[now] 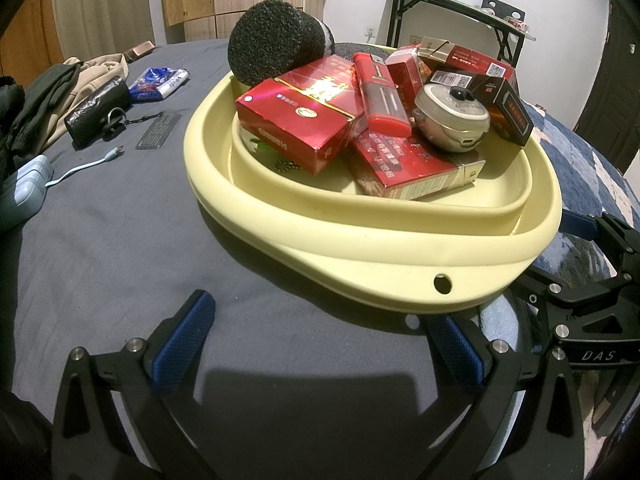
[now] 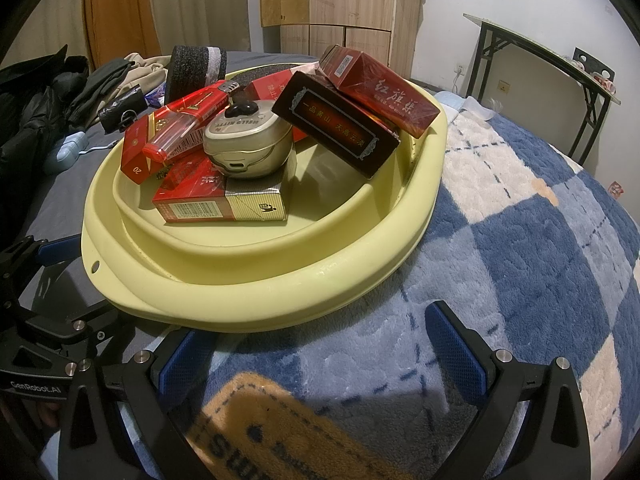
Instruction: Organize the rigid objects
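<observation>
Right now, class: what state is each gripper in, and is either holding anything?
Left gripper: jaws open, holding nothing, short of the yellow basin.
Right gripper: jaws open, holding nothing, over the checked blanket.

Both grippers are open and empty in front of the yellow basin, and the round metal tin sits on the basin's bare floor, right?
Not quite: the round metal tin rests on a red carton, as the right wrist view shows. Both the left gripper and right gripper are open and empty before the yellow basin.

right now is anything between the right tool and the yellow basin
Nothing visible. The right tool is open, with only bare blue checked blanket between it and the yellow basin's near rim.
</observation>
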